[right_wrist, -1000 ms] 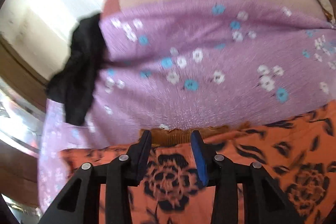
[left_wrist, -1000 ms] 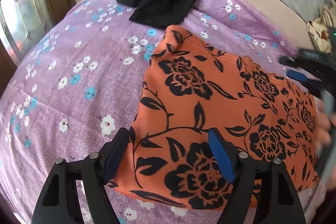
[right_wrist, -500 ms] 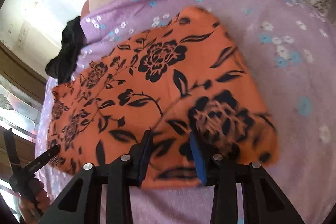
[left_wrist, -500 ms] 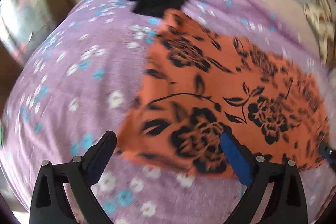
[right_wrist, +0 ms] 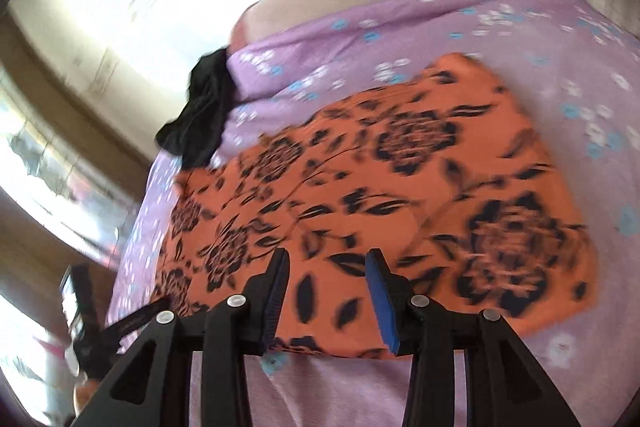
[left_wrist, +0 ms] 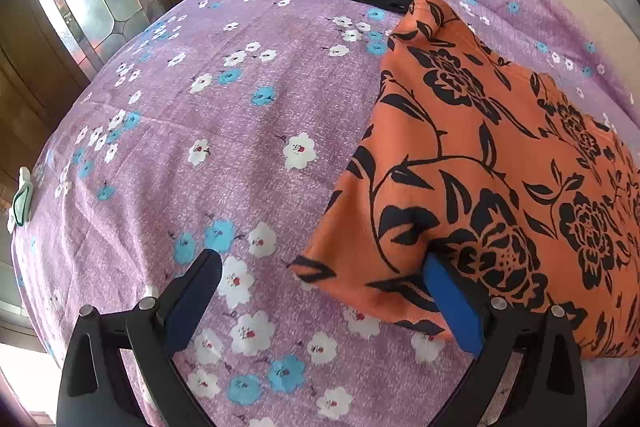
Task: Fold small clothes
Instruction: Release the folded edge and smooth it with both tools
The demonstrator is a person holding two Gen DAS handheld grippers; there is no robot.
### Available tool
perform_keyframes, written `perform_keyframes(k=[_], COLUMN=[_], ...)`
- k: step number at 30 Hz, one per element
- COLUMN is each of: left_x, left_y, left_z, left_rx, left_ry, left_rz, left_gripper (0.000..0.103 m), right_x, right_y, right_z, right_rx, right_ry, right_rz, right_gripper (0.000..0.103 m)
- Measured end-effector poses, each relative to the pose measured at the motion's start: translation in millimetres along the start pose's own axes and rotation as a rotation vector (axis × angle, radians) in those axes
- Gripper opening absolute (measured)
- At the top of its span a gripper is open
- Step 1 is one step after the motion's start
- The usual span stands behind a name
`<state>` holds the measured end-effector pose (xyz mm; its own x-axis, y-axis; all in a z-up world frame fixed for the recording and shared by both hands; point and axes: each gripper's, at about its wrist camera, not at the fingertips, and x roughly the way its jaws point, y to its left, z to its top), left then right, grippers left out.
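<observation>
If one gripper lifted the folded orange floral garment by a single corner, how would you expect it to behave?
The orange floral garment would probably go limp and unfold, since it is thin cloth lying in soft layers with a drooping near corner. It looks light: it barely dents the purple bedsheet. Pushed, it would likely bunch up and wrinkle instead of sliding as one piece.

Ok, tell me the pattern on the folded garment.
Orange garment with black roses and leafy vines; clearest in the left wrist view.
</observation>
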<state>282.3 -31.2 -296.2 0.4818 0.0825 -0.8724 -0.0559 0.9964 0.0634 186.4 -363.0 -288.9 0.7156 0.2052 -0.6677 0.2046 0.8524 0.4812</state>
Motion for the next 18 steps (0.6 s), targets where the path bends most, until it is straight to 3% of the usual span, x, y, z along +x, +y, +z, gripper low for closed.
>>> perform_keyframes(k=[3, 5, 8, 10, 12, 15, 18], left_x=[-4.2, -20.6, -51.1, -66.7, -73.1, -61.3, -15.1], left_y=[7.6, 14.3, 11.1, 2.7, -12.8, -32.4, -41.7], left_z=[3.9, 6.1, 3.2, -1.2, -8.0, -11.5, -5.5], left_rx=[-0.012, -0.019, 0.036, 0.075, 0.126, 0.185, 0.202], left_ry=[0.008, -0.082, -0.241, -0.312, -0.334, -0.296, -0.099], left_rz=[-0.033, -0.014, 0.018, -0.036, -0.09, -0.085, -0.051], left_gripper=[0.1, 0.1, 0.1, 0.1, 0.1, 0.1, 0.1], right_x=[36.4, 30.9, 10.6, -10.4, -30.7, -54.2, -63.8], right_y=[3.2, 8.2, 0.0, -19.9, -42.7, -77.3, -105.3], right_z=[-11.1, -9.0, -4.3, -5.1, -10.0, -24.8, -43.3], right_rx=[-0.025, -0.034, 0.054, 0.19, 0.338, 0.533, 0.672], right_ry=[0.149, 0.117, 0.103, 0.098, 0.073, 0.04, 0.026], right_rz=[-0.056, -0.056, 0.04, 0.123, 0.184, 0.219, 0.192], right_gripper=[0.045, 0.046, 0.049, 0.057, 0.064, 0.071, 0.071])
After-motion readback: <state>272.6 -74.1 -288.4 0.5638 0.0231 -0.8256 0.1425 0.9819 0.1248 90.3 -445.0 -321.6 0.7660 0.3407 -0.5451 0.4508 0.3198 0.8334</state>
